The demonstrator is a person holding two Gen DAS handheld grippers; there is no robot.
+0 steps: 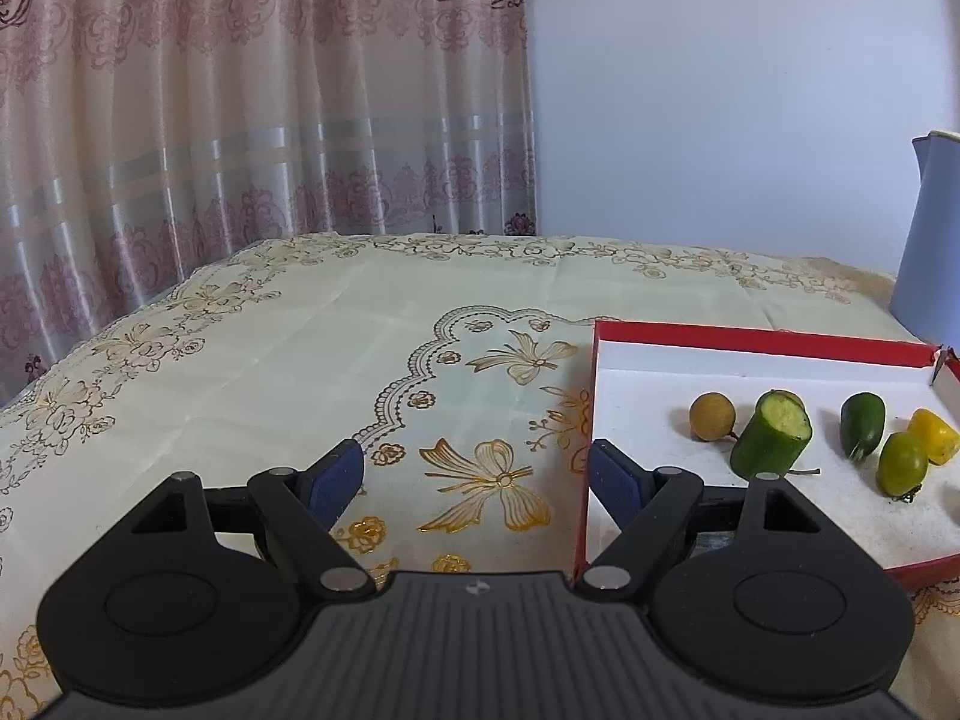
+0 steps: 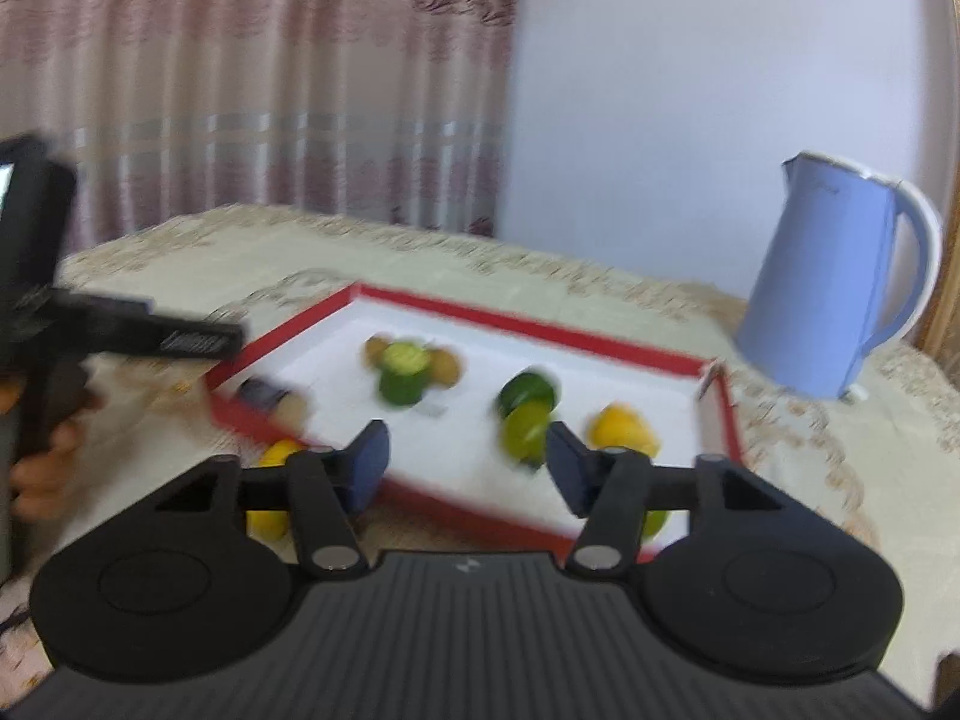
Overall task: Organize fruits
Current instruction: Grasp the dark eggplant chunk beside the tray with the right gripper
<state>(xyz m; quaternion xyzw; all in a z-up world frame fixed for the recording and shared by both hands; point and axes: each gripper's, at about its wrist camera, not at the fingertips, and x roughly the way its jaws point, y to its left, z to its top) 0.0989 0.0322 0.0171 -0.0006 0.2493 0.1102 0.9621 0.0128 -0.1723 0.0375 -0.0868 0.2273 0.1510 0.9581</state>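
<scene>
Five pieces of produce lie in a shallow red-rimmed tray (image 1: 762, 343) with a white floor, seen from the left wrist: a brown round fruit (image 1: 712, 416), a cut green cucumber piece (image 1: 774, 435) just beside it, a dark green pod-shaped fruit (image 1: 862, 423), a round green fruit (image 1: 902, 463) and a yellow piece (image 1: 932, 435) at the tray's right. The right wrist view is smeared by motion; it shows a second brown fruit (image 2: 447, 365) behind the cucumber and a yellow fruit (image 2: 271, 483) outside the tray's near edge, partly hidden by the gripper's linkage.

No writing can be read; white lettering on the other gripper's finger in the right view is too blurred to make out.

The left gripper (image 1: 477, 477) stands wide open and empty over the tablecloth (image 1: 336, 324), its right pad at the tray's left wall. The right gripper (image 2: 468, 459) is parted, nothing pressed between its pads, above the tray's near edge, with the green fruit just beyond its right pad.

A blue kettle (image 2: 834, 282) stands on the gold-patterned cloth behind the tray's right corner. A patterned curtain (image 1: 258, 90) hangs behind the table.
</scene>
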